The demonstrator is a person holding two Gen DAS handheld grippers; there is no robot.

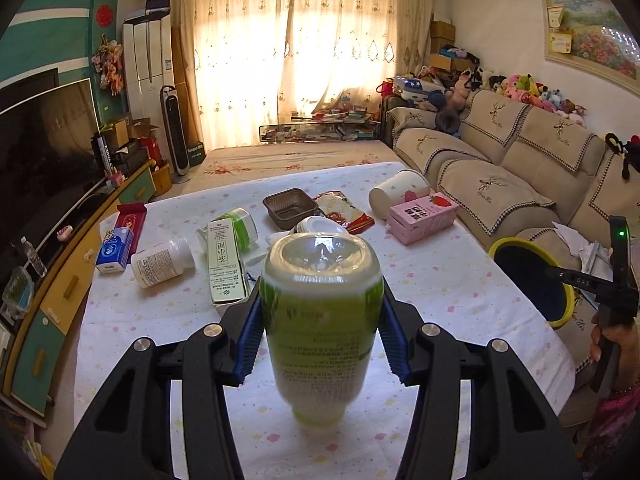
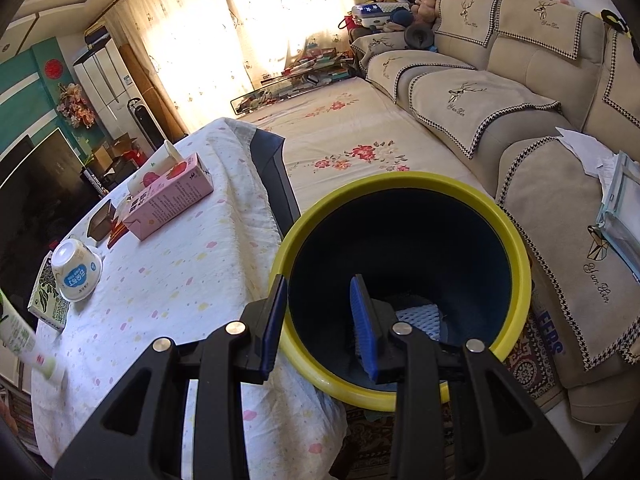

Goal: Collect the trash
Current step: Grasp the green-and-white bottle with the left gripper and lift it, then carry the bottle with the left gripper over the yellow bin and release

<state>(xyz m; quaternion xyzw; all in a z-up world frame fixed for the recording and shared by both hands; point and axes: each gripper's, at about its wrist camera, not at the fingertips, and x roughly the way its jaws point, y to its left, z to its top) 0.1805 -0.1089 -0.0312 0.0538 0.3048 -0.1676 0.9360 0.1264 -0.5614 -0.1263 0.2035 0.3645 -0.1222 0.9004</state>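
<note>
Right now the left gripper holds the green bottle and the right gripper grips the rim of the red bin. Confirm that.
Not quite: the bin has a yellow rim, not red, as the right wrist view shows. The left gripper does hold the green bottle, and the right gripper grips the rim.

I see the green-labelled plastic bottle [image 1: 320, 320] held above the tablecloth, clear base facing the left camera, cap end toward me. The yellow-rimmed dark bin [image 2: 404, 280] stands just beside the table's edge, tilted toward the right camera, something pale at its bottom.
</note>
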